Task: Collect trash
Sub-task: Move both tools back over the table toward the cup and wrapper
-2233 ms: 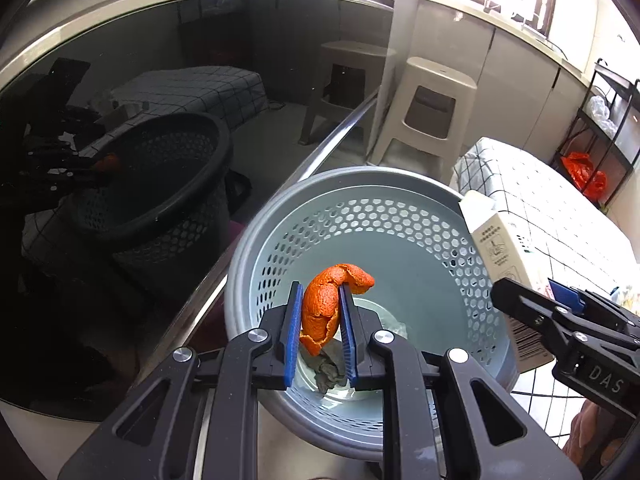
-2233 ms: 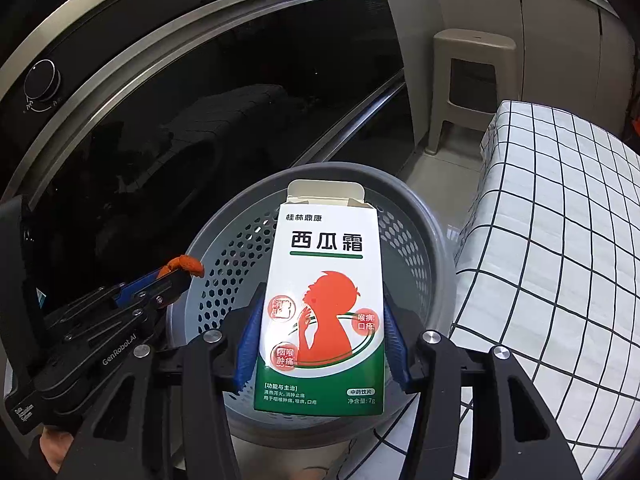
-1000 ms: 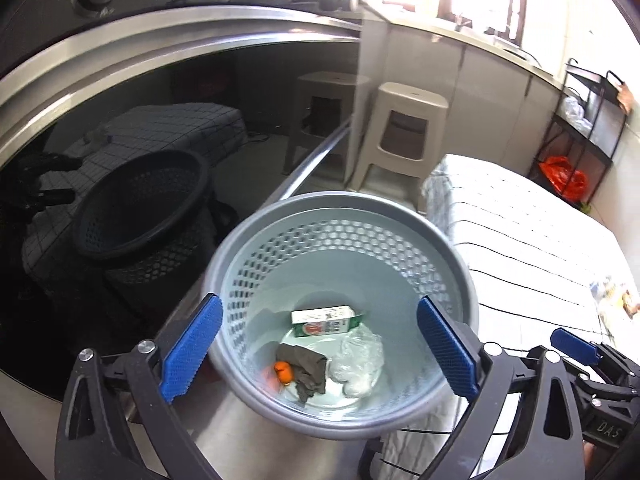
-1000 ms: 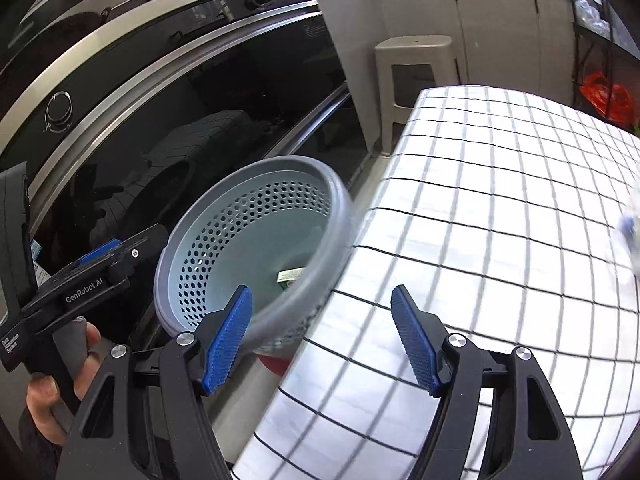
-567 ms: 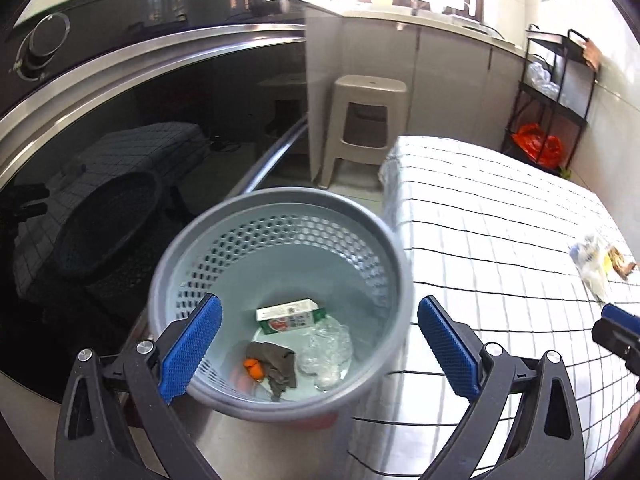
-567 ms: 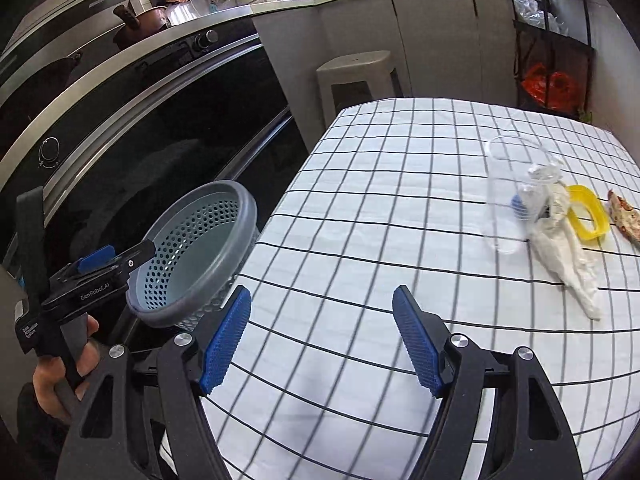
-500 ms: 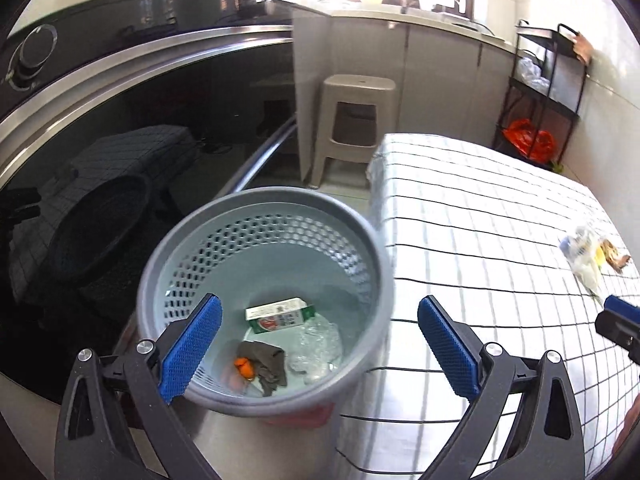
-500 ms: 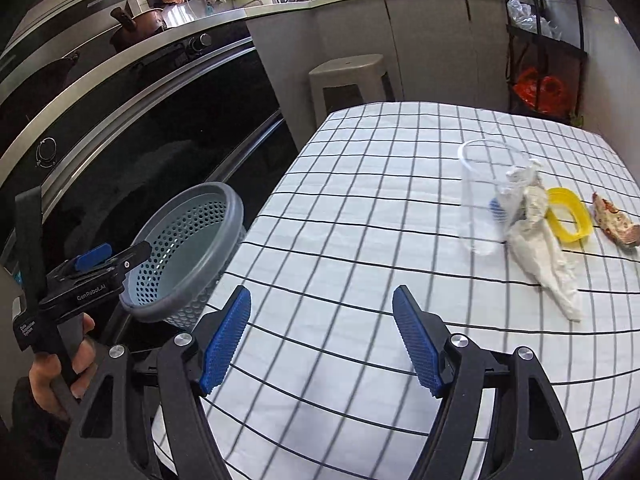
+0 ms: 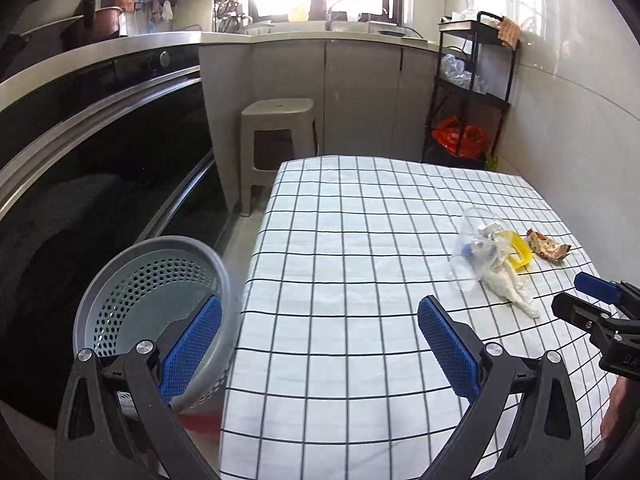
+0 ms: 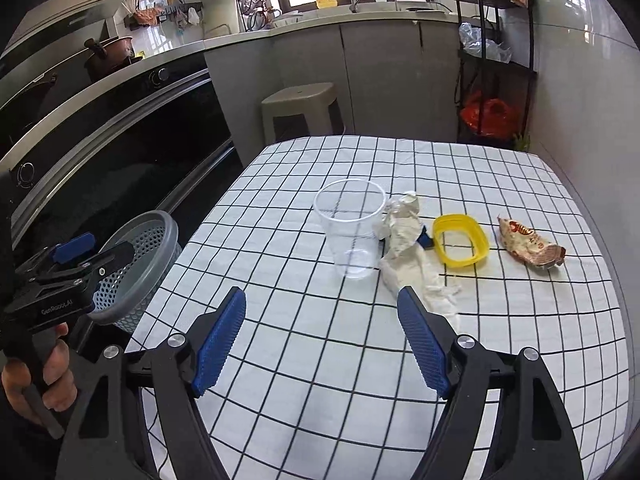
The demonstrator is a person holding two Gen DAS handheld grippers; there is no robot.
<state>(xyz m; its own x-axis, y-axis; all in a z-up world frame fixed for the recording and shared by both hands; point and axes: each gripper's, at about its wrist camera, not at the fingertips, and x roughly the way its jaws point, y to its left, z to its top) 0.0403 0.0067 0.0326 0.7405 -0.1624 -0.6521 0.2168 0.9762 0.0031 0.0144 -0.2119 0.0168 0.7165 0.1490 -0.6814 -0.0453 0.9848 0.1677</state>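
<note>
Right wrist: clear cup point(image 10: 352, 228) stands upright.

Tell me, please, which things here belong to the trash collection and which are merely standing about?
For the job: clear plastic cup, crumpled tissue, yellow ring, snack wrapper, grey basket.

Standing about: stool, black shelf rack, oven, checked tablecloth.

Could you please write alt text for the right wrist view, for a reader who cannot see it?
An empty right gripper, blue-padded jaws opening, points over a black-checked white tablecloth toward a clear plastic cup, crumpled white tissue, yellow oval ring and brown snack wrapper. A grey perforated bin stands at left.
</note>
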